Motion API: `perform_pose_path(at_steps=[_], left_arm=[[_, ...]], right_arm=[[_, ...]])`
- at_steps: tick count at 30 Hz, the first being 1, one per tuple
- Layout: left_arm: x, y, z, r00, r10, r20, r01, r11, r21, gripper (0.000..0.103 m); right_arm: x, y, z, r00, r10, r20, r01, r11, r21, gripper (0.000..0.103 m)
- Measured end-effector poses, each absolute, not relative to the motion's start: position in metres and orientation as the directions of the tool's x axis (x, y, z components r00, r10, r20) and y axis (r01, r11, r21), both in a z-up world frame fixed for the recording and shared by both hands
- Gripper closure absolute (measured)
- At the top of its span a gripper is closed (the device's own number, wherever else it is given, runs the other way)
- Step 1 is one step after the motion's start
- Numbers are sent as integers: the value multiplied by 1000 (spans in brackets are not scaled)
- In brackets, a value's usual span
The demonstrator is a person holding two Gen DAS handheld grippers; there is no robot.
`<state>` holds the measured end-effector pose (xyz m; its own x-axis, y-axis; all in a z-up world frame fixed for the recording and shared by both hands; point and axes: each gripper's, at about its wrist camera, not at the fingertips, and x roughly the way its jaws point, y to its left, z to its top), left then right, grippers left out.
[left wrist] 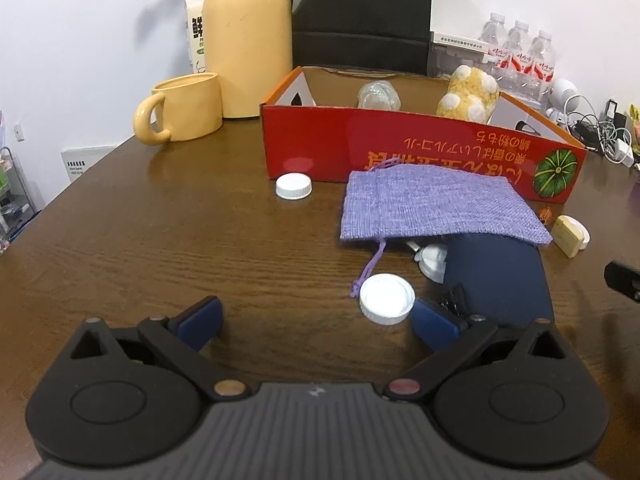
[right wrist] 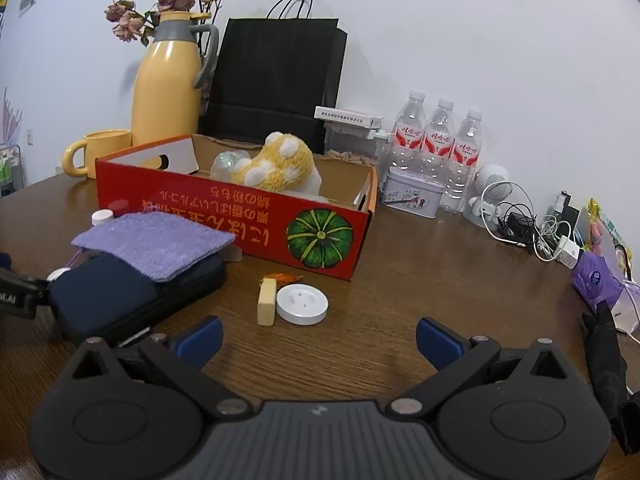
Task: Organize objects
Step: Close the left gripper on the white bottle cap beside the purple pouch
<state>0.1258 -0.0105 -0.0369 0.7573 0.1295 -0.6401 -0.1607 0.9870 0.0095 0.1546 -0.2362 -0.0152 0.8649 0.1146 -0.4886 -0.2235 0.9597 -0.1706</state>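
Left wrist | left tongs (left wrist: pixel 318 322) agape | white cap (left wrist: pixel 387 298) beside right pad

The table (left wrist: pixel 160 240) is dark wood with a visible grain and a soft sheen. At its twelve o'clock, the red box (left wrist: pixel 360 144) looks like glossy printed cardboard. The purple pouch (left wrist: pixel 432 208) is coarse woven cloth; the white cap (left wrist: pixel 386 298) smooth plastic.

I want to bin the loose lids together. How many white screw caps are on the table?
2. One white cap sits by the red box's front left corner; another lies near the left gripper, beside the purple pouch's drawstring. Others may be hidden.
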Motion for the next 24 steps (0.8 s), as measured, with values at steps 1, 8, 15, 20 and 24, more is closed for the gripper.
perform_pose_path(at_steps=[1, 8, 15, 20, 24], left_arm=[[127, -11, -37, 758, 125, -640, -157, 988, 8, 0], [131, -15, -36, 770, 84, -632, -113, 994, -7, 6], [128, -23, -32, 805, 12, -593, -38, 999, -31, 74], [127, -18, -30, 809, -3, -588, -45, 997, -68, 74], [123, -11, -28, 820, 6, -572, -68, 994, -87, 74]], right_arm=[[155, -236, -16, 864, 112, -491, -223, 959, -173, 0], [159, -234, -19, 855, 98, -509, -217, 960, -179, 0], [166, -238, -22, 846, 64, -529, -177, 970, -166, 0], [168, -240, -23, 843, 45, -536, -155, 975, -162, 0], [167, -238, -23, 843, 36, -536, -143, 977, -159, 0]])
